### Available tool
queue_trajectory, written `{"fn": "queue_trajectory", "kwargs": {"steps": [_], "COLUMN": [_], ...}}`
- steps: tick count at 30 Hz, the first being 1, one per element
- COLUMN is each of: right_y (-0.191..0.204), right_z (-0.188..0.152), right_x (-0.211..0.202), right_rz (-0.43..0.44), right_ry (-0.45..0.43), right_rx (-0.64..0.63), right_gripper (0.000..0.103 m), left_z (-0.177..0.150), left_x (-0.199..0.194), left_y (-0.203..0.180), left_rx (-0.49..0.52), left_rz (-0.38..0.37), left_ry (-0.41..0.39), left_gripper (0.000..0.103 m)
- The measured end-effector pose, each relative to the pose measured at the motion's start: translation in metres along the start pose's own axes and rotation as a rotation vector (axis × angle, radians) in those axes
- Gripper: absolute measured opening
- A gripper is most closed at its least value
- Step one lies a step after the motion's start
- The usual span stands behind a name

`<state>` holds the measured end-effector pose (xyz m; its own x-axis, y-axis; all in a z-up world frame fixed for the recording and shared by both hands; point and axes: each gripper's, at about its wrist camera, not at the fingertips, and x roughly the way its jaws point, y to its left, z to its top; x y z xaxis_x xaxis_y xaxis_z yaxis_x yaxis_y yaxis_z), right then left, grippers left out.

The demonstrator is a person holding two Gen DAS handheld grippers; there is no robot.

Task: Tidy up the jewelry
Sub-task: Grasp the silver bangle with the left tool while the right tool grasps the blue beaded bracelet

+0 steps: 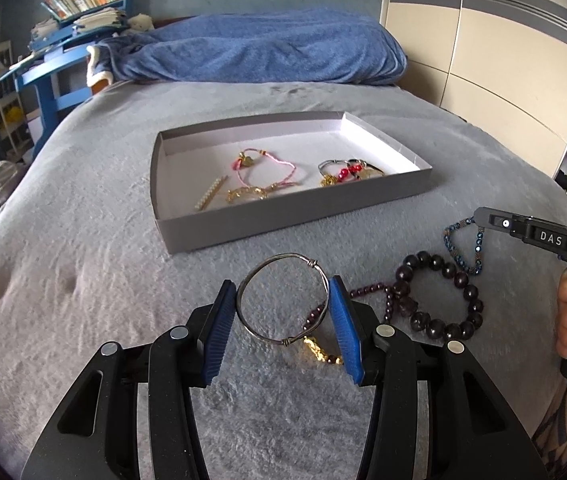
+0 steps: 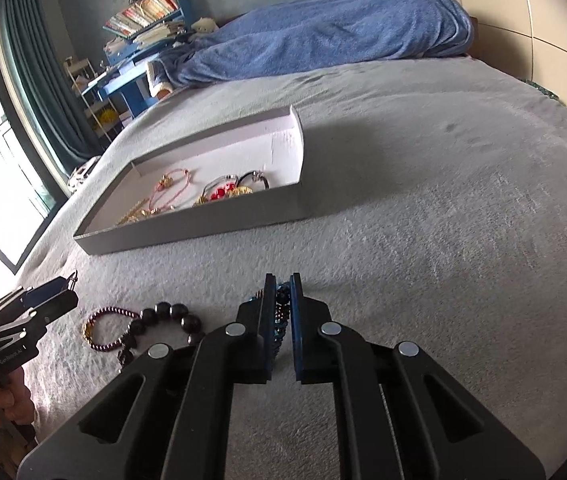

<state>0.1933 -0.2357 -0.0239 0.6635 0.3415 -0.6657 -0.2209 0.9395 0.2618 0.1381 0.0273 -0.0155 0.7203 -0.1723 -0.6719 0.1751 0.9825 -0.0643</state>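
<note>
Left tool [image 1: 283,320] clamps silver bangle [image 1: 283,300] near side of tray [image 1: 295,216]; right tool [image 2: 282,320] pinches blue beaded bracelet [image 2: 281,300]. Risk: thin bangle springs out; dangling bracelet snags bed [image 1: 83,280] fleece.

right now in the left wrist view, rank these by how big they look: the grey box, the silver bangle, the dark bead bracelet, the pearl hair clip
1. grey box, by far the largest.
2 and 3. silver bangle and dark bead bracelet: they look about alike, so no ranking; the bangle sits nearer the camera.
4. pearl hair clip, smallest, though it lies farther away in the box.
</note>
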Motion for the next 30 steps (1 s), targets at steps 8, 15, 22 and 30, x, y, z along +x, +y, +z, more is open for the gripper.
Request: {"fn": "queue_trajectory", "kwargs": {"steps": [8, 15, 22, 30], "right_y": [-0.008, -0.017, -0.008, -0.001], "right_z": [0.007, 0.002, -0.004, -0.011], "right_x": [-0.013, 0.004, 0.014, 0.021], "right_rz": [0.061, 0.001, -0.056, -0.116], "right_ry": [-0.063, 0.037, 0.089, 0.112], "right_rx": [0.069, 0.100, 0.035, -0.047], "right_gripper": [0.007, 0.007, 0.037, 0.031], "left_z": [0.003, 0.003, 0.004, 0.004], "left_x": [-0.001, 0.000, -0.002, -0.004], "left_y": [0.002, 0.001, 0.001, 0.000], "left_rx": [-0.005, -0.002, 0.000, 0.001], "left_rz": [0.008, 0.013, 0.008, 0.004], "left_ry": [-0.014, -0.010, -0.016, -0.021], "left_gripper": [0.049, 0.049, 0.049, 0.049]}}
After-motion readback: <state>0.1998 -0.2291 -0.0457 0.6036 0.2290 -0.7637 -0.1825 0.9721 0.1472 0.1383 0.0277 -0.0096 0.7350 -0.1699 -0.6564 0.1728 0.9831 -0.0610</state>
